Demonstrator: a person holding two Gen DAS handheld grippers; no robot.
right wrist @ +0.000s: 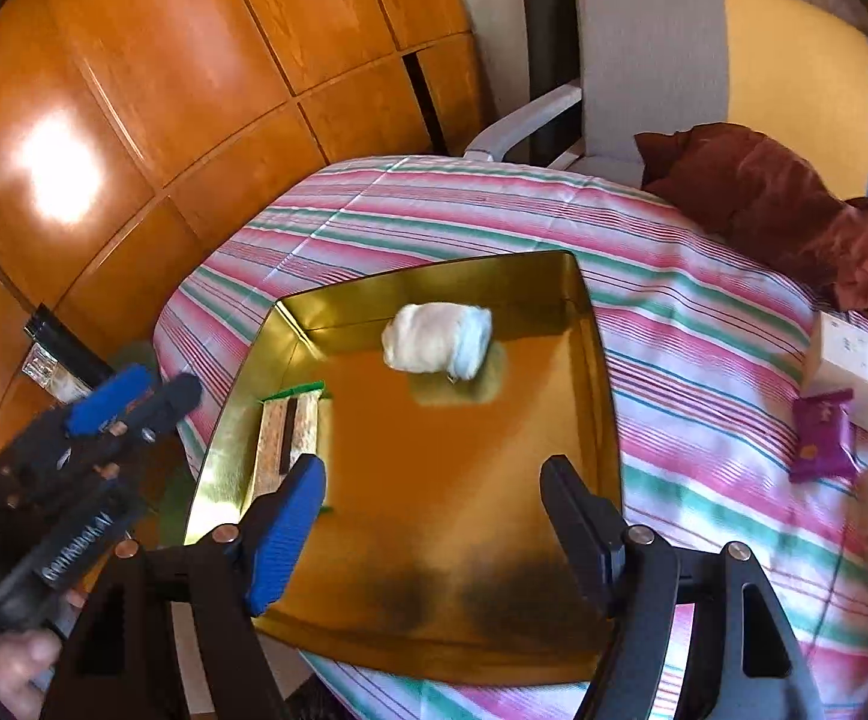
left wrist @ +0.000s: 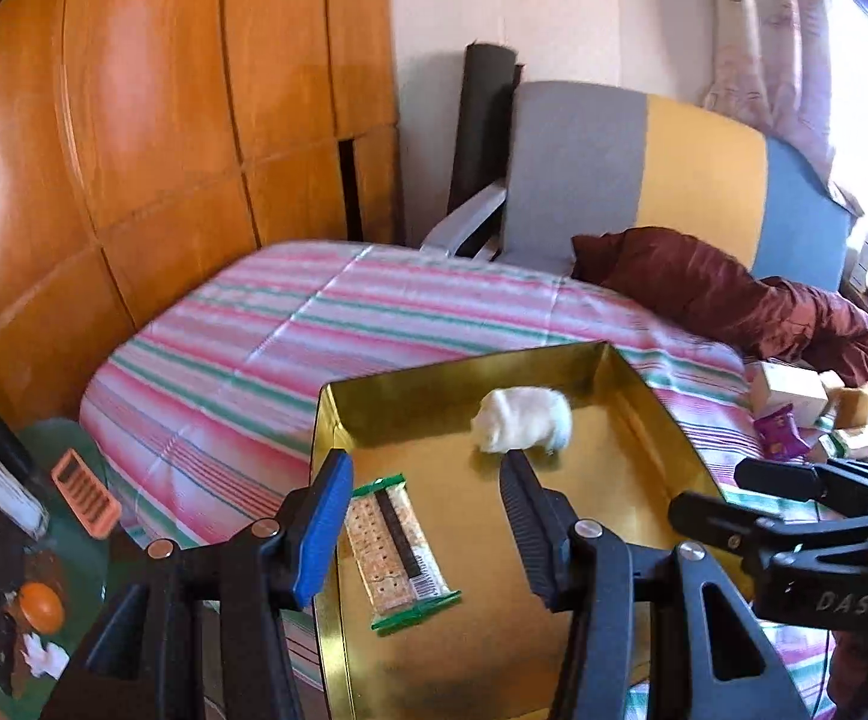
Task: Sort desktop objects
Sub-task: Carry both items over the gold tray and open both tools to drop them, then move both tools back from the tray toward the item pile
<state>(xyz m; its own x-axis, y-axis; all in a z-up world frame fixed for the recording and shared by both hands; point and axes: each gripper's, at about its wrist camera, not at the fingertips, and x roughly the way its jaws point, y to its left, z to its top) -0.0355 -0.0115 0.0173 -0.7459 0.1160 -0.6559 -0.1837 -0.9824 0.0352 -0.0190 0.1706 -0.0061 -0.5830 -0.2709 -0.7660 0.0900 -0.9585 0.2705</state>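
Observation:
A shallow gold tin tray [left wrist: 661,402] [right wrist: 604,372] lies on the striped cloth. In it are a white rolled bundle [left wrist: 523,420] [right wrist: 436,339] near the far wall and a green-ended cracker packet [left wrist: 398,546] [right wrist: 287,426] along the left side. My left gripper [left wrist: 425,459] hovers open above the packet, its pads clear of it. Over the tray's near half my right gripper [right wrist: 434,462] stands open with nothing between its fingers. Each gripper also shows in the other view: the right gripper [left wrist: 709,489] at the tray's right edge, the left gripper [right wrist: 164,387] at its left.
On the striped cloth [right wrist: 703,312] right of the tray lie a purple packet [left wrist: 781,432] [right wrist: 820,438] and a cream box [left wrist: 787,390] [right wrist: 853,360]. A maroon cloth [left wrist: 703,282] and a chair [left wrist: 577,162] stand behind. An orange calculator [left wrist: 83,501] lies low at the left.

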